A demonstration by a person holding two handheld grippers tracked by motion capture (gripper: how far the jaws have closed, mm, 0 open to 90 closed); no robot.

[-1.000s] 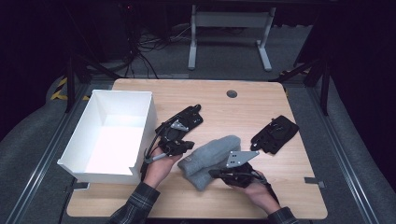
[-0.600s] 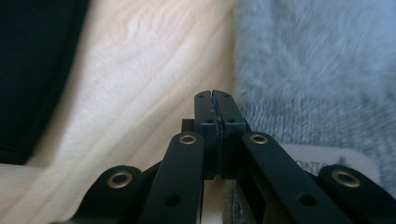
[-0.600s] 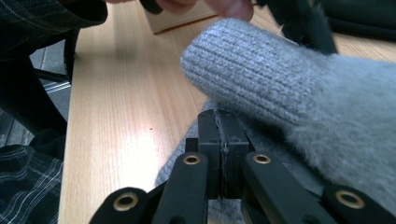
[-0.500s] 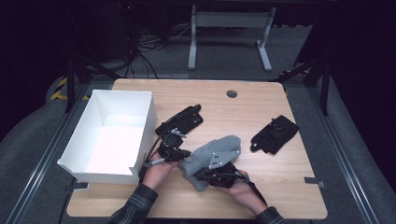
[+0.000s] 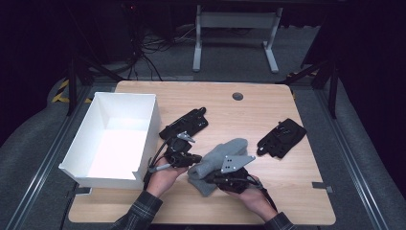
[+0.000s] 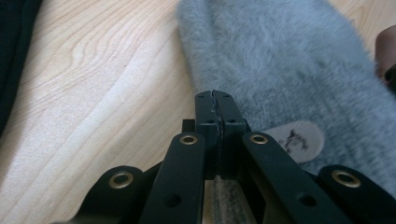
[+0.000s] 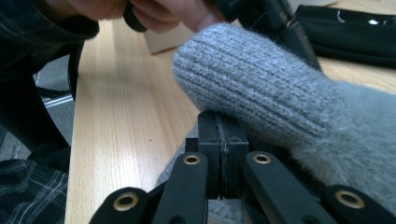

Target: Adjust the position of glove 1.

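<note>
A grey fuzzy mitten (image 5: 225,151) with a ribbed cuff lies on the wooden table (image 5: 268,105) between my two hands. My left gripper (image 5: 195,157) comes in from the left, jaws pressed shut, tips at the mitten's (image 6: 289,60) edge beside a beige label (image 6: 294,140). My right gripper (image 5: 210,178) points left at the cuff end, also shut. In the right gripper view the cuff (image 7: 261,88) lies over its (image 7: 222,116) tips, with more grey fabric under the jaws. Whether either gripper (image 6: 215,93) pinches fabric is hidden.
An open white box (image 5: 151,124) stands at the table's left. One flat black item (image 5: 184,124) lies just behind my left gripper, another (image 5: 281,137) to the right of the mitten. Bare wood stretches along the far edge, around a round grommet (image 5: 237,96).
My right gripper has shifted left toward the mitten's cuff end, and that end now looks bunched up. The left gripper has stayed where it was.
</note>
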